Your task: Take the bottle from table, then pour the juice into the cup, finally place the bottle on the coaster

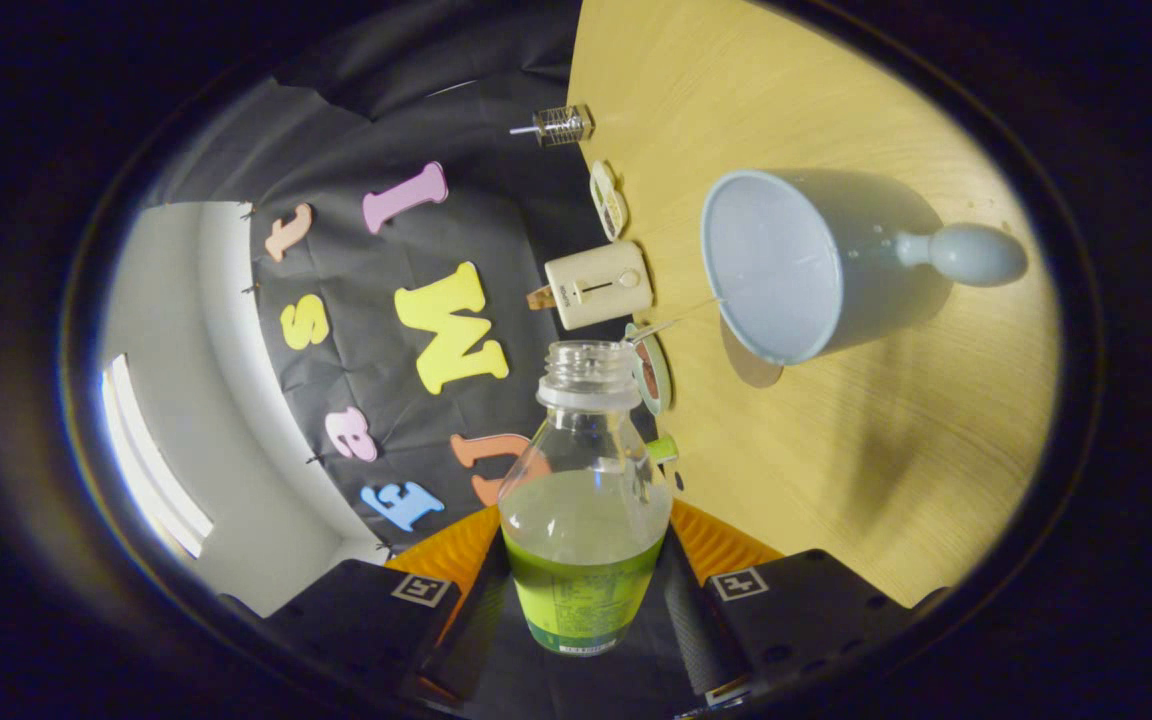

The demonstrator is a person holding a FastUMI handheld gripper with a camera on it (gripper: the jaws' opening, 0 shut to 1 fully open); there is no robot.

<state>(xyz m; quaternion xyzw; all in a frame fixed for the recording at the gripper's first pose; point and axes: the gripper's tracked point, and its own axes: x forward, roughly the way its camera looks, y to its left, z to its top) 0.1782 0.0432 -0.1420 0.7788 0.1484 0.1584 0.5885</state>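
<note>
Now you have the worktop (pixel 836 480) rolled to one side of your view, with the cup (pixel 786 265) well in from its back edge, mouth turned towards the bottle (pixel 584 500). Your gripper (pixel 584 600) is pinching that open bottle low on its body; tip before the neck clears the rim and juice will likely hit the wood.

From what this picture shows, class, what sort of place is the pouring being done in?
Probably a staged booth for recording, not a home kitchen: a black cloth wall backs a wooden table holding a cup and small props. The gripper is shut on a juice bottle.
</note>
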